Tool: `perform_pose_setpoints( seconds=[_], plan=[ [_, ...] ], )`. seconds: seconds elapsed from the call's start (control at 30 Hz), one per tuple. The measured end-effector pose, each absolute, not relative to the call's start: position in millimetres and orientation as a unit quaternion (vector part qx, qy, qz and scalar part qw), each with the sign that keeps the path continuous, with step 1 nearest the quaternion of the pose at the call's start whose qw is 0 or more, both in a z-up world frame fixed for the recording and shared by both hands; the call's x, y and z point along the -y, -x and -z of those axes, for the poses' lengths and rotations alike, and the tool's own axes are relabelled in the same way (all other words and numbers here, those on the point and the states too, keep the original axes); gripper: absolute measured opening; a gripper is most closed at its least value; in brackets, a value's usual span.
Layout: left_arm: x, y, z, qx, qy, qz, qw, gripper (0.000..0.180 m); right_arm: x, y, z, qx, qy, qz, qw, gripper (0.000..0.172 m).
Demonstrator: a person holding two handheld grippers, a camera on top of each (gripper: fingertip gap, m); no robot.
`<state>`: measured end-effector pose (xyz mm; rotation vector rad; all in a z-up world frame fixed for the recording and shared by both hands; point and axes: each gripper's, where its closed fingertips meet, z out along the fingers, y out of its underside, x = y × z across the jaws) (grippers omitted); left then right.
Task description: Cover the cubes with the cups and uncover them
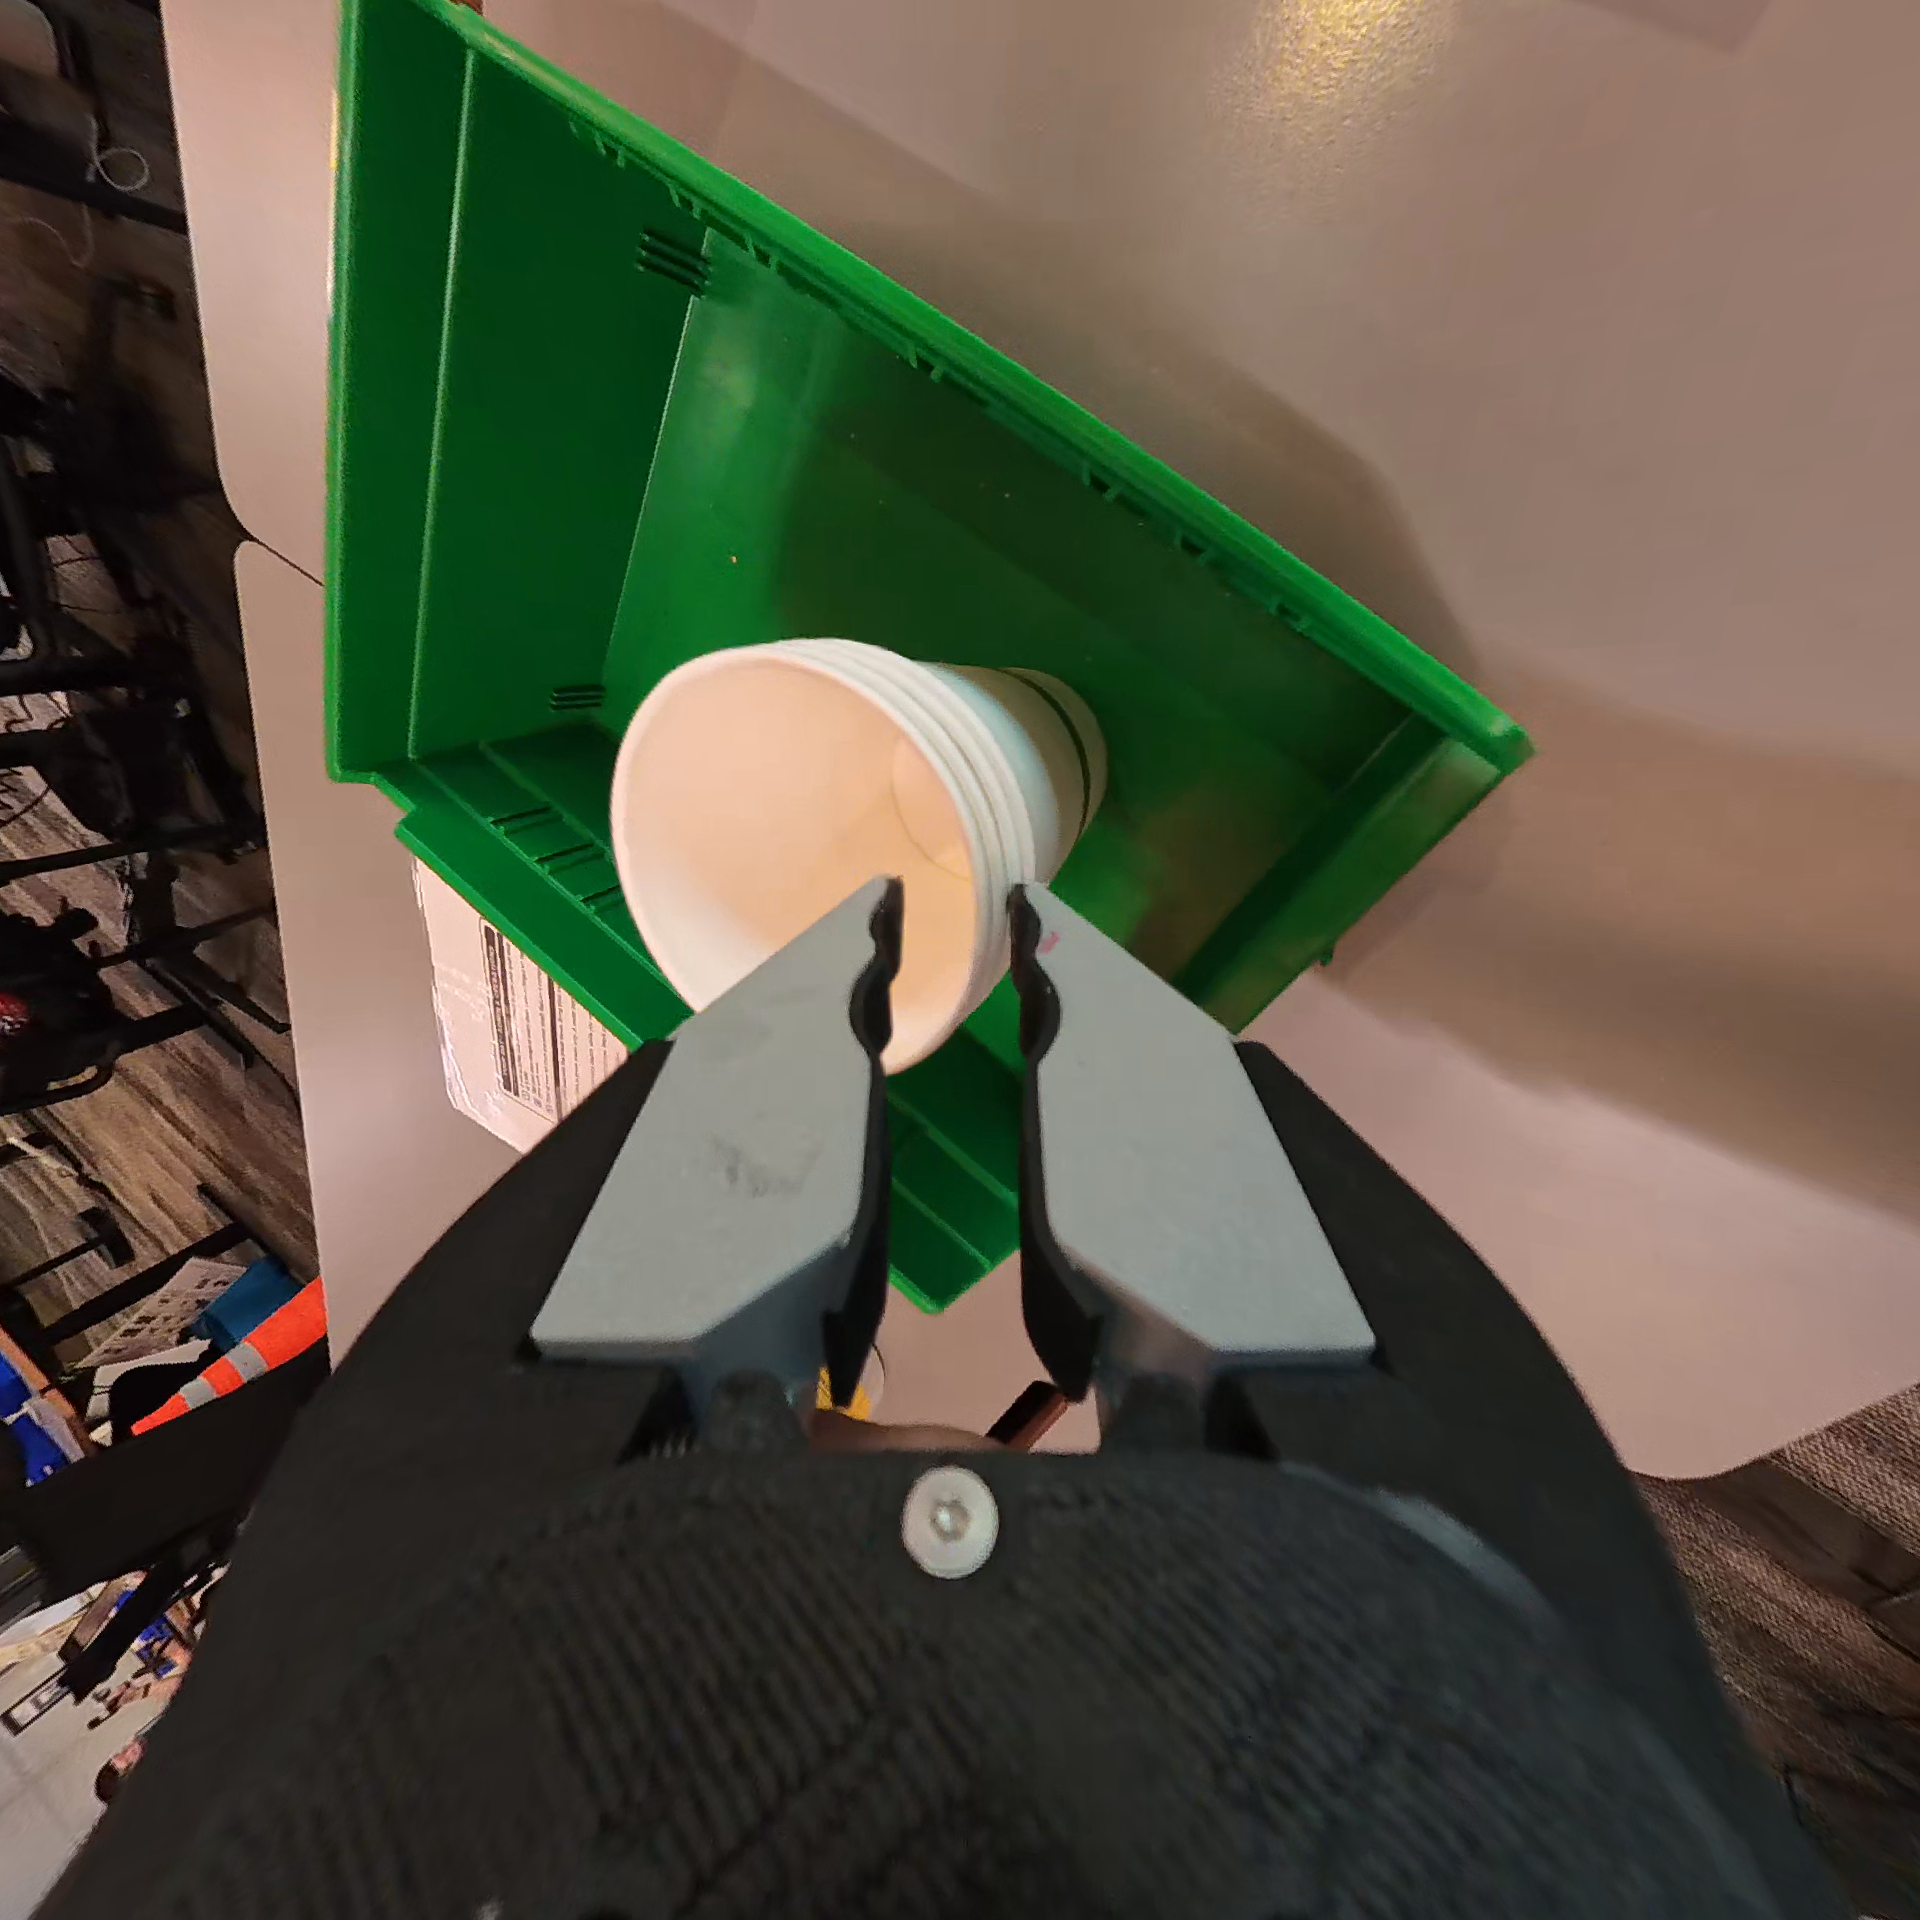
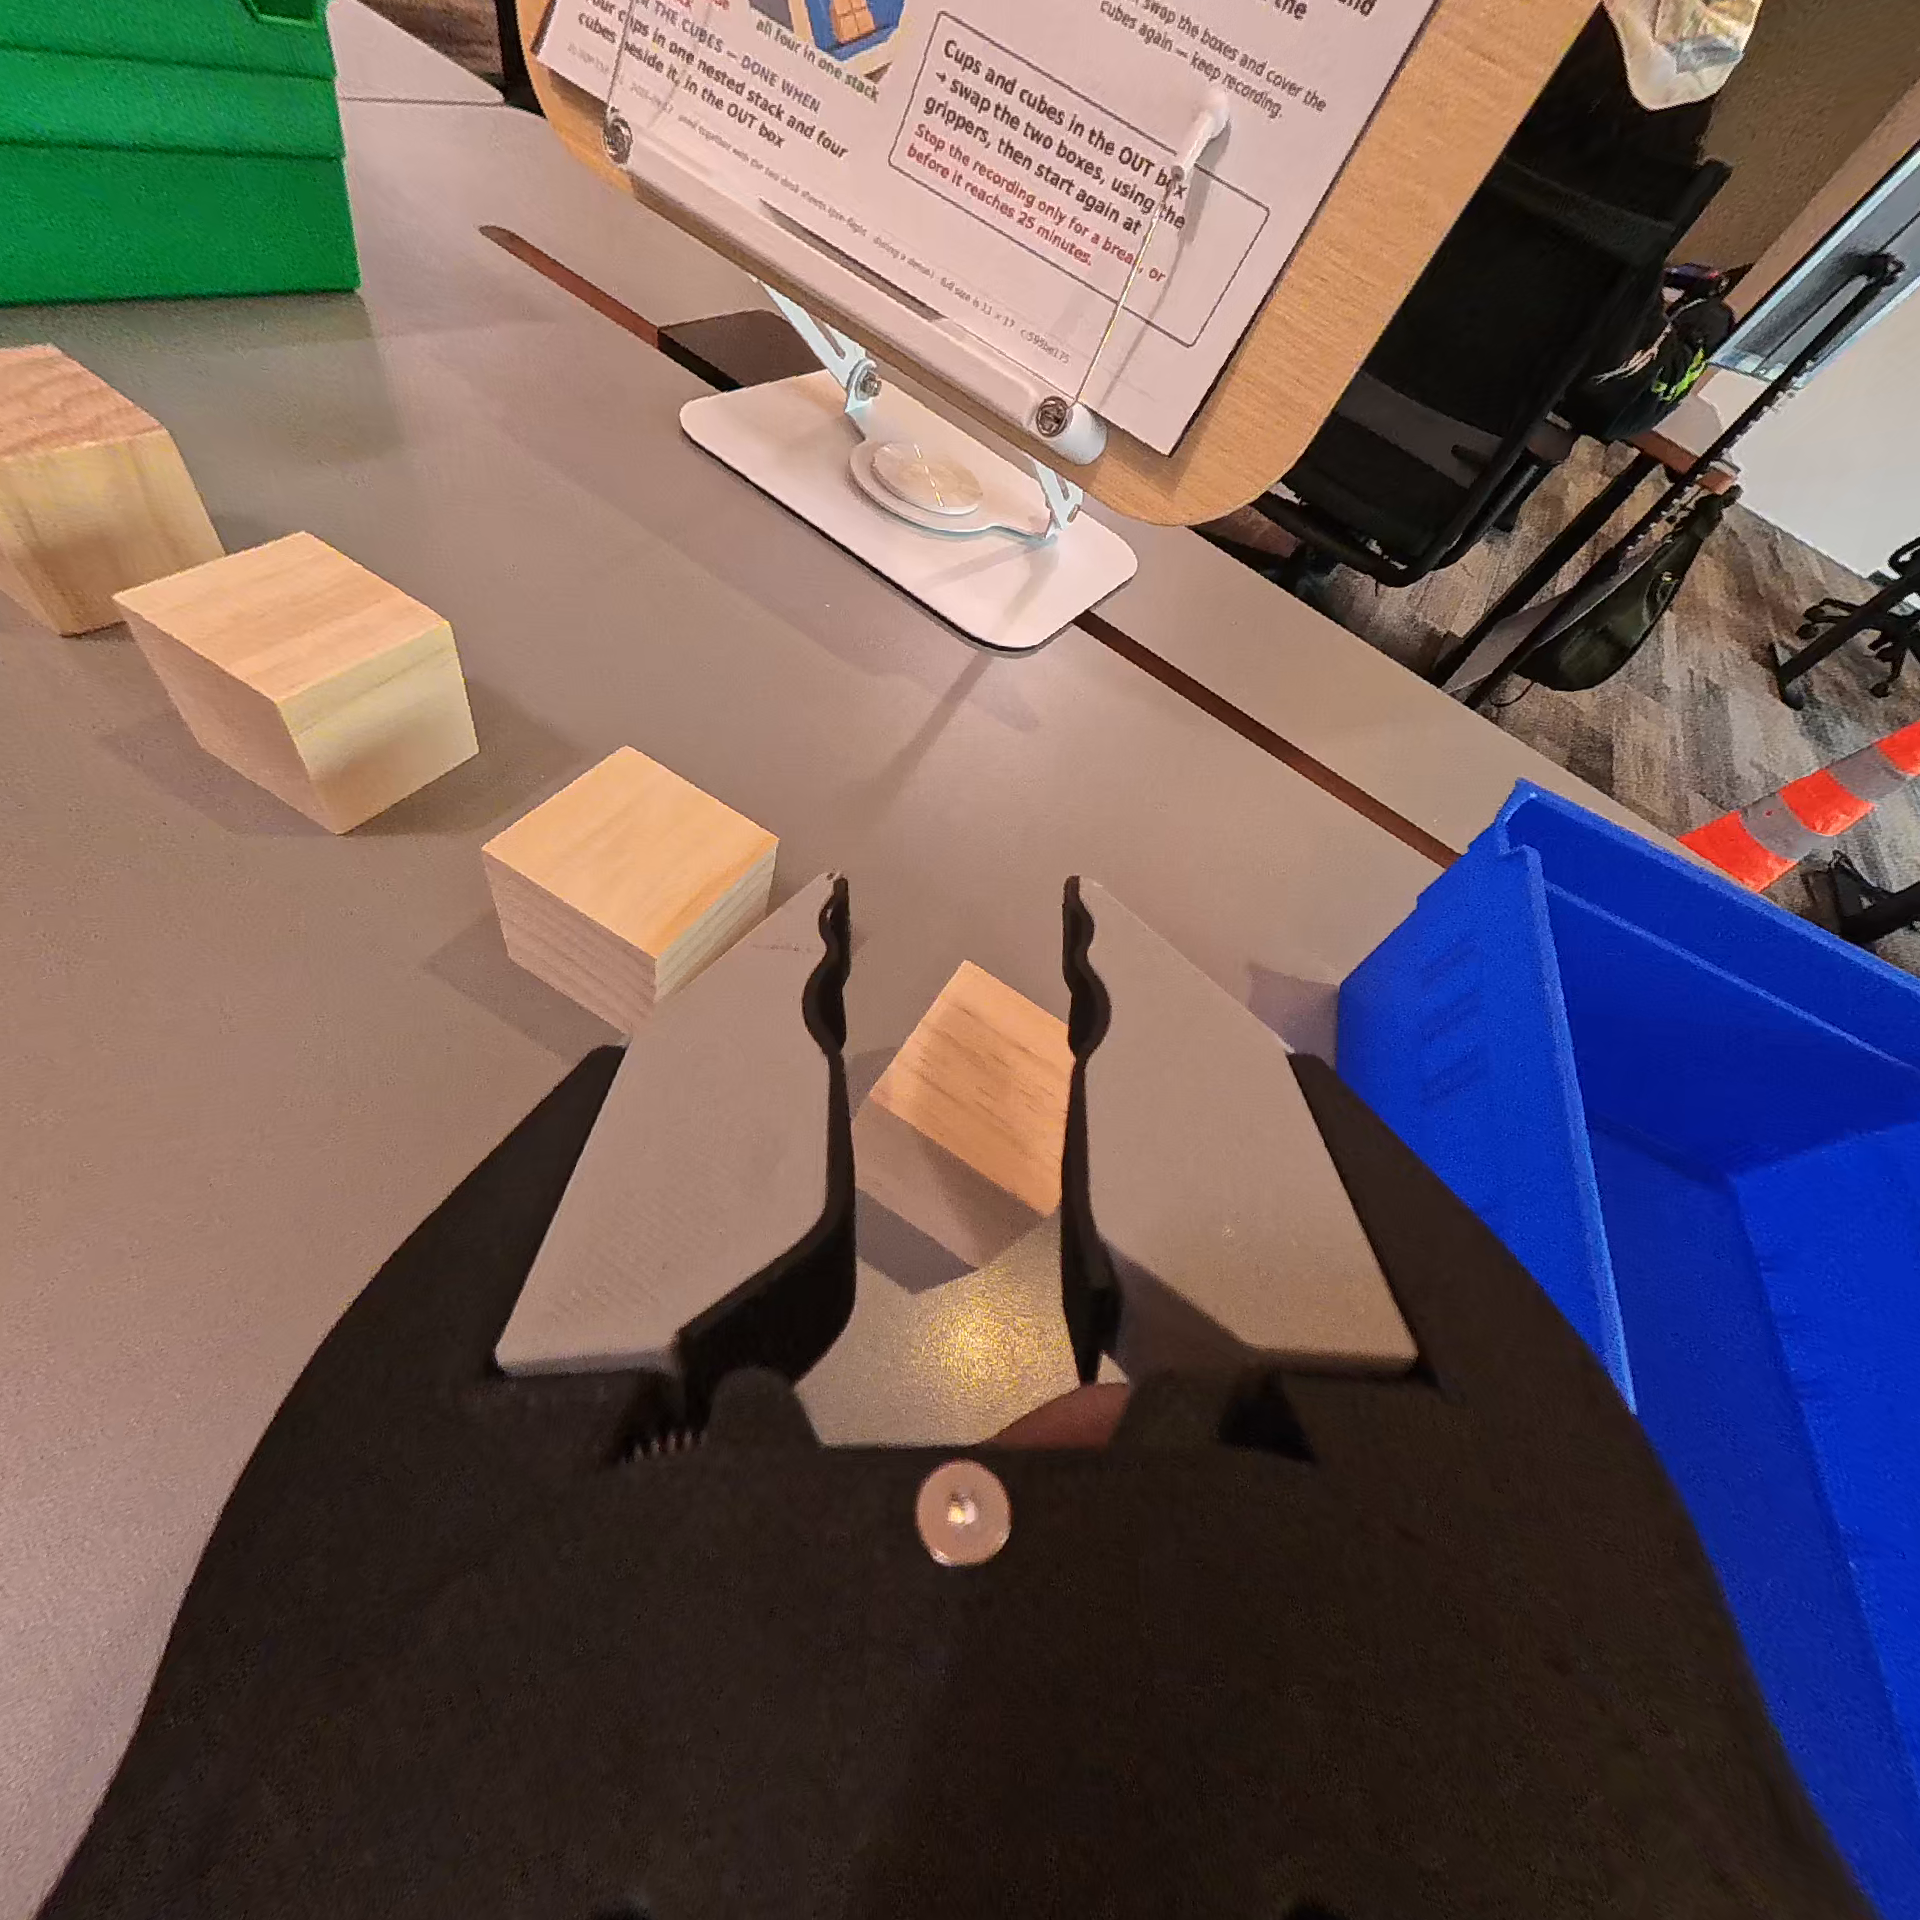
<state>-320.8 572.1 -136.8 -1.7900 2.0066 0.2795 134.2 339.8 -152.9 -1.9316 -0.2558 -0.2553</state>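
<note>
From the left wrist view, we saw a stack of white paper cups (image 1: 831, 821) lying on its side in the green bin (image 1: 540, 468), with the mouth turned toward us. Our left hand-held gripper (image 1: 954, 896) straddled the rims at the near side of the stack. One finger (image 1: 774, 1039) was inside the mouth and the other finger (image 1: 1132, 1039) was outside. We could not tell if the pads were pinching the rims or just sitting close, so we could not say it had them yet. We thought the cups would be very light and thin. A hard squeeze could crush them. The rolled rims looked like the strongest place to hold. The cups sat tightly in each other, so pulling one might drag the rest.

From the right wrist view, we saw four wooden cubes in a row on the gray counter (image 2: 727, 675). Our right hand-held gripper (image 2: 954, 885) hung released above the nearest cube (image 2: 977, 1081), and its fingers did not touch it. The next cube (image 2: 623, 873) sat just beside it. The blue bin (image 2: 1662, 1091) stood at the right. We thought the cubes would be hard and steady.
</note>
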Motion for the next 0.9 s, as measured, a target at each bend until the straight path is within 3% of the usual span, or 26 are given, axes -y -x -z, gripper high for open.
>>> perform_pose_setpoints(
  seconds=[0.17,0.9],
  plan=[
    [-569,321,139,-0.727,0.646,-0.092,0.211,0.007,-340,-135,153,0.107,0.818,0.107,0.554,0.039],
    [-569,329,128,-0.723,0.647,-0.102,0.219,0.001,-340,-133,157,0.116,0.821,0.111,0.547,0.039]
  ],
)
